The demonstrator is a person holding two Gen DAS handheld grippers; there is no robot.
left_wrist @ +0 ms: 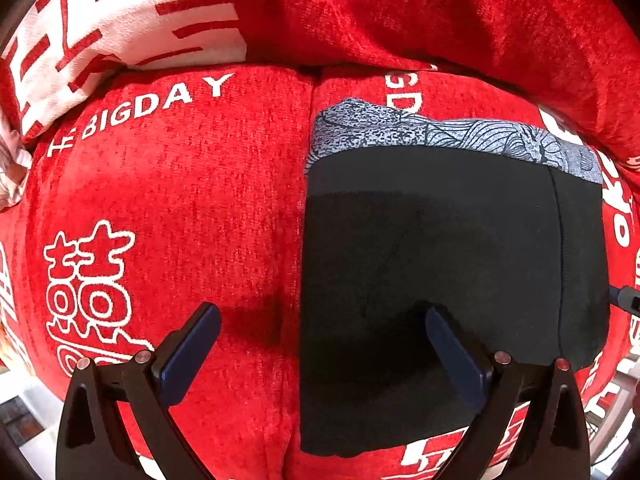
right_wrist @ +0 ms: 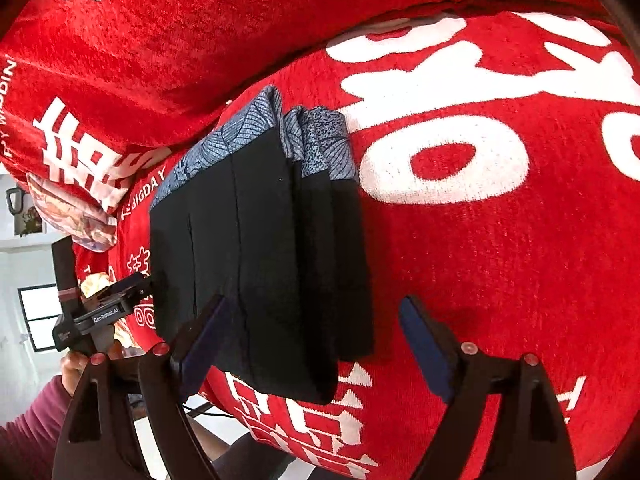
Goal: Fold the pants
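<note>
The black pants (left_wrist: 452,264) lie folded into a compact rectangle on the red sofa cover, with a blue patterned waistband (left_wrist: 440,132) at the far end. In the right wrist view the pants (right_wrist: 260,248) show stacked folded layers and the same patterned band (right_wrist: 316,140). My left gripper (left_wrist: 320,344) is open, above the pants' left edge, holding nothing. My right gripper (right_wrist: 312,336) is open, above the pants' near right edge, holding nothing. The left gripper also shows in the right wrist view (right_wrist: 120,292) at the pants' far side.
The red sofa cover (left_wrist: 180,200) with white lettering covers the seat and the backrest (left_wrist: 400,8). A seam between cushions (left_wrist: 308,92) runs beside the pants. A patterned pillow (right_wrist: 72,212) lies at the sofa's end. White floor (right_wrist: 24,260) lies beyond the edge.
</note>
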